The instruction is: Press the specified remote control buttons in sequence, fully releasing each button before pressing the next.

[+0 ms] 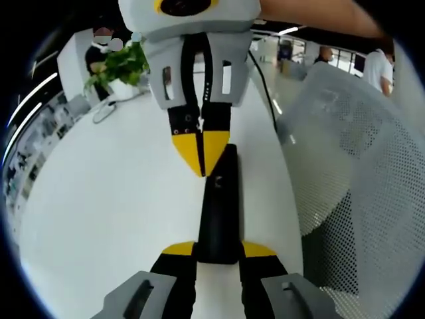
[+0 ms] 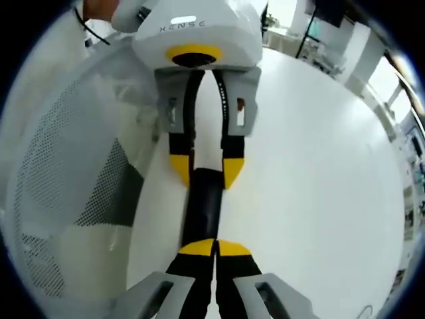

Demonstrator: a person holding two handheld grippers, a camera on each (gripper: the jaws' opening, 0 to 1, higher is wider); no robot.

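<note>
The remote [image 1: 220, 212] is lying lengthwise on the white worktop [image 1: 113, 199], near the edge where a mesh chair [image 1: 358, 166] is standing. The left tool [image 1: 219, 251] is gripping the remote's near end, its 2 yellow tips sitting on either side of the black body; this is likely steadying the remote so it is not sliding or tipping under a press. The right tool [image 1: 201, 154] is coming in from the opposite end with its jaws pinched together into 1 narrow point, holding nothing, and that point is resting on or just above the remote's top face; I cannot tell whether it is actually pressing. In the right gripper view the closed right tool [image 2: 215, 248] is sitting over the remote [image 2: 202, 206], while the left tool [image 2: 201, 174] is clamping the far end. A potted plant [image 1: 119, 66] is standing well apart at the worktop's far side.
</note>
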